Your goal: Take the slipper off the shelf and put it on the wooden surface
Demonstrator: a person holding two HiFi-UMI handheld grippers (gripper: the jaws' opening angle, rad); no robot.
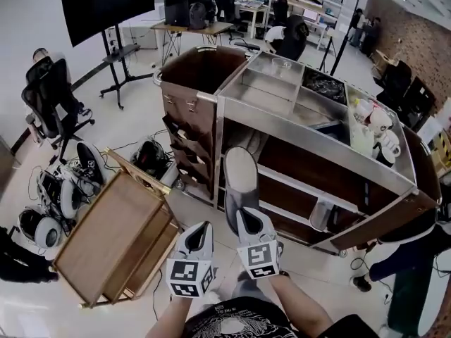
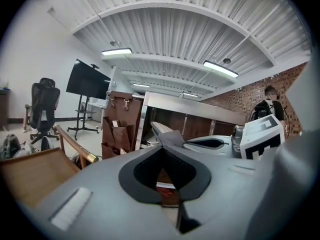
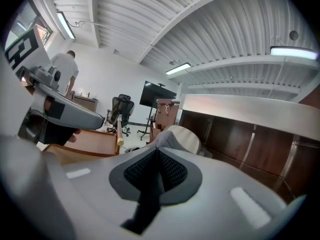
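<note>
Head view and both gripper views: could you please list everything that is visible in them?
slipper: one, grey with cream sole, held up before the trolley's shelves
trolley: one, brown wood and steel, centre
wooden surface: one, light brown, lower left
office chair: one, black, far left
screen: one, black, on a stand, upper left
floor equipment: several pieces, white and black, left floor
bystander: one, dark clothes, near the brick wall
left hand-held gripper: one, grey-white, jaws together, empty, left of the slipper
right hand-held gripper: one, grey-white, shut on the slipper
forearms: two, bottom edge of the head view
</note>
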